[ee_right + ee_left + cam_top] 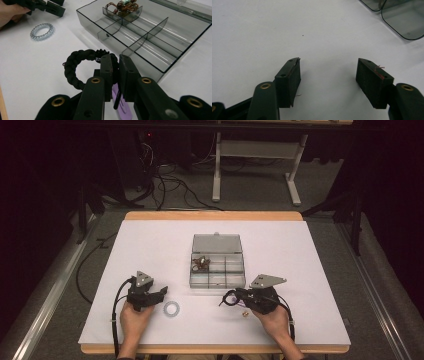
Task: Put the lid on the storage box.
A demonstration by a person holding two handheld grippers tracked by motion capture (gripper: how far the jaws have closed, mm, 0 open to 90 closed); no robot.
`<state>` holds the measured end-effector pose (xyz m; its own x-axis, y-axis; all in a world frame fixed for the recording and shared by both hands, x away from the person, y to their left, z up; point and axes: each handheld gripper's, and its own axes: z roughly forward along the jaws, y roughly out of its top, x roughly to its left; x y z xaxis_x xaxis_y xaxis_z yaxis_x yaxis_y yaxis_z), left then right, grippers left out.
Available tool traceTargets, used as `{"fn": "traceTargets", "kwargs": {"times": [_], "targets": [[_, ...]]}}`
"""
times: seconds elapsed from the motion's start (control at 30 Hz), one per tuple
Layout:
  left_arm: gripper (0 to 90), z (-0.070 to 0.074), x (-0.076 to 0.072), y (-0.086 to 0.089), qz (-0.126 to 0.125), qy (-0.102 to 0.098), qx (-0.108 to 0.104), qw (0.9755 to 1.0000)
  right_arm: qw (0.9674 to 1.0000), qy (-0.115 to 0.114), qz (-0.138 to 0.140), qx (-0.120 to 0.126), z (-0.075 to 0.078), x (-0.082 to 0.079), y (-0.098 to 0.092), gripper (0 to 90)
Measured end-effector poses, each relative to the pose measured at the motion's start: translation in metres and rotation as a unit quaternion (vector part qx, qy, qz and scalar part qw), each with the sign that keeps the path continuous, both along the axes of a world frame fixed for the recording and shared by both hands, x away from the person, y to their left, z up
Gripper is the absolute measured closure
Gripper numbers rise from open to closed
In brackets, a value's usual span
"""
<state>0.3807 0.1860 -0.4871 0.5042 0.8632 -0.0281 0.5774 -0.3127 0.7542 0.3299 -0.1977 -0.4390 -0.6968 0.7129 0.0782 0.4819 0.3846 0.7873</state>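
A black braided hair tie (73, 66) hangs just above the white sheet, and my right gripper (115, 58) is shut on its right side. From above, that right gripper (231, 298) sits just in front of the clear compartment box (218, 281), with the black tie (228, 299) at its tip. My left gripper (328, 71) rests low over the bare sheet, its jaws wide apart with nothing between them. In the high view the left gripper (162, 293) lies at the front left. A clear spiral hair tie (172, 308) lies just right of it.
The box (160, 40) stands open with its lid (217, 243) folded back, and brown hair ties (122, 5) fill a far left compartment. A small purple item (123, 110) lies under my right jaws. A corner of the box (404, 20) is ahead of the left gripper.
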Motion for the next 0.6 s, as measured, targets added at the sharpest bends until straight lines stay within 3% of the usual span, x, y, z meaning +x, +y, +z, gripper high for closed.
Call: {"fn": "traceTargets", "kwargs": {"times": [0.6], "targets": [[36.3,0.000,0.000,0.000,-0.001,0.000,0.000,1.0000,0.9995,-0.014,-0.023,-0.016,0.018,0.025,0.000,82.9]]}}
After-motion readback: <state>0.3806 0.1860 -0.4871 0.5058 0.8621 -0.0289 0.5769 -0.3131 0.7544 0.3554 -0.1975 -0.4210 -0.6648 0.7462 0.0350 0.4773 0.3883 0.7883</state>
